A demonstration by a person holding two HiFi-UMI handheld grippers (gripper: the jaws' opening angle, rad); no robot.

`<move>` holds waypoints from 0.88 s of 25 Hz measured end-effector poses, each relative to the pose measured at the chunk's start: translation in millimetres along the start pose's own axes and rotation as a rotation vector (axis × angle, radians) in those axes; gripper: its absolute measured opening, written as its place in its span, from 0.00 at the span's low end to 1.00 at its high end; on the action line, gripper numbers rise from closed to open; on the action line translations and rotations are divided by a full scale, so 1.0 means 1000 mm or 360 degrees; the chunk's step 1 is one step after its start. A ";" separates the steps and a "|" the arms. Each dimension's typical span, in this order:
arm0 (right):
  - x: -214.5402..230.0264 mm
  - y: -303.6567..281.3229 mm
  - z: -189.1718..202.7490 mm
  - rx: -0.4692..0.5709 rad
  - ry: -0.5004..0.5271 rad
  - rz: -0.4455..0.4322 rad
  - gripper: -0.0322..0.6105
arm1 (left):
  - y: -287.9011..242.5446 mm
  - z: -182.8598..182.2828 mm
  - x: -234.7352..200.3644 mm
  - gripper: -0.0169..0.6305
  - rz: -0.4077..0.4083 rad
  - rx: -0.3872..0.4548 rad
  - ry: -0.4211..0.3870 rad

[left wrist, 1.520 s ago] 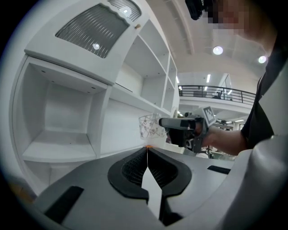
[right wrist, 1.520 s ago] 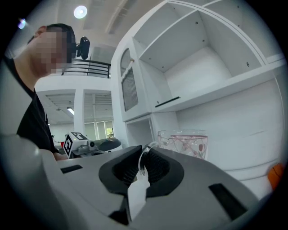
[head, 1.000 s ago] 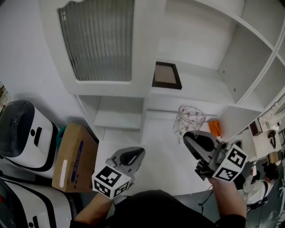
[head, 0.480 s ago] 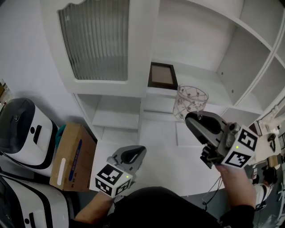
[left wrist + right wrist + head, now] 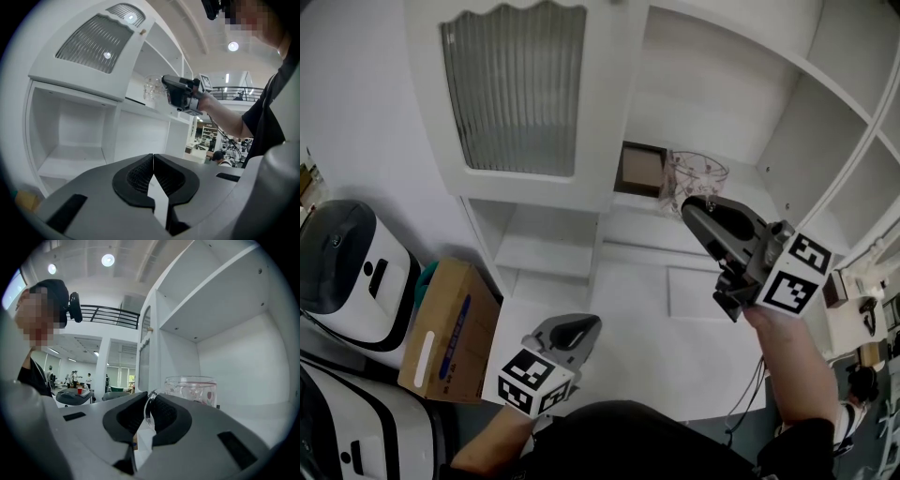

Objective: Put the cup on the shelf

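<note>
Cup (image 5: 694, 178) handle pinched between fingers of right gripper (image 5: 150, 404), cup ahead of them before shelf (image 5: 750, 183), left gripper (image 5: 153, 159) fingers pressed together.

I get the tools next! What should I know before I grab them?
Left tool: shut and empty, held low near the body.
Right tool: shut on the handle of the clear glass cup, held up at the open shelf, just right of the small picture frame.
Done: the cup is picked up and raised to the shelf.
Left: I cannot tell whether its base touches the board. Lower it until it rests flat, away from the picture frame, then open the right tool and pull straight back.
</note>
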State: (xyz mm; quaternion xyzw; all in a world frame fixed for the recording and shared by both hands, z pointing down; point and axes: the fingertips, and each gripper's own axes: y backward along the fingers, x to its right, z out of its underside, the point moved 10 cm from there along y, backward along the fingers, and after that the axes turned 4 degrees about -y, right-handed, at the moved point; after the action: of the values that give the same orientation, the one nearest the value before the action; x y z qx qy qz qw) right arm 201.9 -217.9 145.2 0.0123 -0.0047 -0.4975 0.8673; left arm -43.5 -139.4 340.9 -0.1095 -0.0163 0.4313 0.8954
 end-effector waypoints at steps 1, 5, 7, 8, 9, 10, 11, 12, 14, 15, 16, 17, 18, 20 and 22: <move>0.003 -0.004 0.000 0.0006 -0.0006 -0.0001 0.09 | 0.001 0.001 0.000 0.05 -0.0003 -0.0003 0.0002; 0.014 -0.022 0.000 -0.0004 -0.0006 -0.0004 0.09 | 0.004 0.003 -0.001 0.05 -0.0022 -0.0008 0.0015; 0.019 -0.031 -0.002 -0.0014 0.0002 -0.0004 0.09 | 0.005 0.004 -0.003 0.05 -0.0035 -0.0008 0.0023; 0.022 -0.036 -0.003 -0.0016 0.0002 -0.0004 0.09 | 0.006 0.005 -0.004 0.05 -0.0042 -0.0007 0.0028; 0.025 -0.040 -0.003 -0.0016 0.0002 -0.0004 0.09 | 0.006 0.005 -0.004 0.05 -0.0047 -0.0006 0.0032; 0.027 -0.044 -0.004 -0.0017 0.0002 -0.0003 0.09 | 0.007 0.005 -0.005 0.05 -0.0052 -0.0005 0.0035; 0.030 -0.048 -0.004 -0.0019 0.0002 -0.0001 0.09 | 0.007 0.006 -0.006 0.05 -0.0056 -0.0003 0.0037; 0.033 -0.052 -0.004 -0.0021 0.0000 0.0003 0.09 | 0.007 0.006 -0.007 0.05 -0.0060 -0.0002 0.0038; 0.038 -0.058 -0.002 -0.0027 -0.0007 0.0014 0.09 | 0.006 0.007 -0.008 0.05 -0.0066 0.0001 0.0041; 0.040 -0.060 -0.001 -0.0029 -0.0012 0.0021 0.09 | 0.006 0.008 -0.009 0.05 -0.0068 0.0003 0.0043; 0.042 -0.059 0.000 -0.0029 -0.0015 0.0028 0.09 | 0.006 0.008 -0.009 0.05 -0.0070 0.0004 0.0044; 0.044 -0.056 0.000 -0.0028 -0.0016 0.0038 0.09 | 0.005 0.008 -0.008 0.05 -0.0072 0.0005 0.0044; 0.046 -0.050 -0.001 -0.0026 -0.0016 0.0049 0.09 | 0.004 0.007 -0.006 0.05 -0.0073 0.0003 0.0044; 0.051 -0.034 -0.003 -0.0021 -0.0014 0.0081 0.09 | 0.001 0.005 -0.001 0.05 -0.0077 -0.0006 0.0045; 0.055 -0.026 -0.003 -0.0019 -0.0013 0.0121 0.09 | 0.001 0.007 -0.005 0.05 -0.0075 -0.0014 0.0050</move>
State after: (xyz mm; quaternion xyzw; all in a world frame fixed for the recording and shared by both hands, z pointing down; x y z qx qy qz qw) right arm 206.8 -278.5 140.8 0.0049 -0.0058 -0.4643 0.8857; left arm -48.6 -141.0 348.0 -0.1196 -0.0068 0.4082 0.9050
